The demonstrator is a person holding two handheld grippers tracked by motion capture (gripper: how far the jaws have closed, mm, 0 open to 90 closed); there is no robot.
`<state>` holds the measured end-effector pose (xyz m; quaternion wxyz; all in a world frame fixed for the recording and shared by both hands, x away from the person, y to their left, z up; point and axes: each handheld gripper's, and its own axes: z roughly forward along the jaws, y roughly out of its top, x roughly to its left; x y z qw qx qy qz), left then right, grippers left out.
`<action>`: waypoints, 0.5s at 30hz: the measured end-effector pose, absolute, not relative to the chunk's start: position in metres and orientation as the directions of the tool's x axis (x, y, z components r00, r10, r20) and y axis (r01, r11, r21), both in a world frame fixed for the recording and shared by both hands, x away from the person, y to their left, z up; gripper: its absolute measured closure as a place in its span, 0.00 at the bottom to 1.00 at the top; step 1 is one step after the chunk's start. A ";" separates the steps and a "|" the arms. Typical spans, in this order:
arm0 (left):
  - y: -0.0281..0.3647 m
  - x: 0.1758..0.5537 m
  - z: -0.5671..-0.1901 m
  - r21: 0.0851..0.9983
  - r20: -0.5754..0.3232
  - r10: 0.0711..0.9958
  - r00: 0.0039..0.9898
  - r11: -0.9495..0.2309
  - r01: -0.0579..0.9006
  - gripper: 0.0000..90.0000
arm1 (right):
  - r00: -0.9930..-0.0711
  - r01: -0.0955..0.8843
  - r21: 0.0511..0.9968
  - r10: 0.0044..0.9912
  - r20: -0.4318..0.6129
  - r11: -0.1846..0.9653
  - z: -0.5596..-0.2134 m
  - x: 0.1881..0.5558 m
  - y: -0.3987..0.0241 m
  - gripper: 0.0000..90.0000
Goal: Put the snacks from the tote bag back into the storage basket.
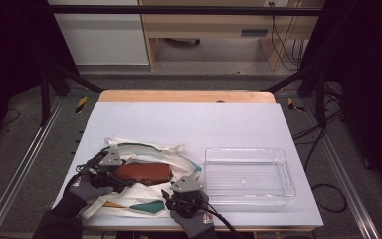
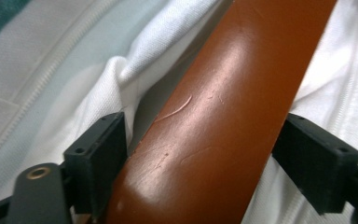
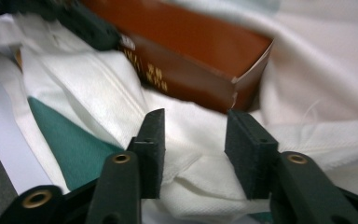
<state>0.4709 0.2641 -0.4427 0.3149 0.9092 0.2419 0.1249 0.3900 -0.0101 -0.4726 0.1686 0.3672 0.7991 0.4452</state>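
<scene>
A white cloth bag (image 1: 151,148) with teal patches lies crumpled at the table's near left. A brown box (image 1: 142,173) rests in its folds. My left gripper (image 1: 121,172) reaches in from the left. In the left gripper view the box (image 2: 233,93) runs between my left gripper's (image 2: 205,128) jaws, and both pads press against its sides. My right gripper (image 1: 179,183) sits at the bag's near right edge. In the right gripper view its (image 3: 193,126) jaws stand apart over a fold of the white cloth (image 3: 191,163), with the box's torn end (image 3: 242,79) just beyond.
A clear plastic tray (image 1: 248,151) with nothing in it stands to the right of the bag. The white table top (image 1: 189,119) stretches bare behind both. Beyond the far wooden edge are the floor, black frame bars and cables.
</scene>
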 end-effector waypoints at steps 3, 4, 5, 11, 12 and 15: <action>0.264 0.468 -0.439 0.614 0.074 0.510 0.857 -0.700 0.363 0.25 | -0.681 0.445 0.828 0.729 0.066 0.340 -0.477 0.389 -0.007 0.75; 0.264 0.467 -0.438 0.608 0.077 0.507 0.859 -0.706 0.362 0.26 | -0.683 0.450 0.825 0.727 0.072 0.341 -0.478 0.389 -0.006 0.77; 0.263 0.466 -0.437 0.604 0.081 0.504 0.860 -0.711 0.360 0.27 | -0.684 0.451 0.824 0.726 0.073 0.343 -0.480 0.390 -0.006 0.78; 0.264 0.462 -0.431 0.593 0.071 0.493 0.867 -0.720 0.361 0.31 | -0.673 0.454 0.826 0.736 0.072 0.334 -0.485 0.390 -0.006 0.83; 0.265 0.462 -0.431 0.598 0.064 0.493 0.868 -0.715 0.362 0.31 | -0.675 0.450 0.828 0.734 0.071 0.334 -0.485 0.390 -0.007 0.83; 0.266 0.463 -0.433 0.602 0.056 0.493 0.869 -0.710 0.364 0.31 | -0.676 0.454 0.828 0.733 0.078 0.330 -0.485 0.390 -0.008 0.83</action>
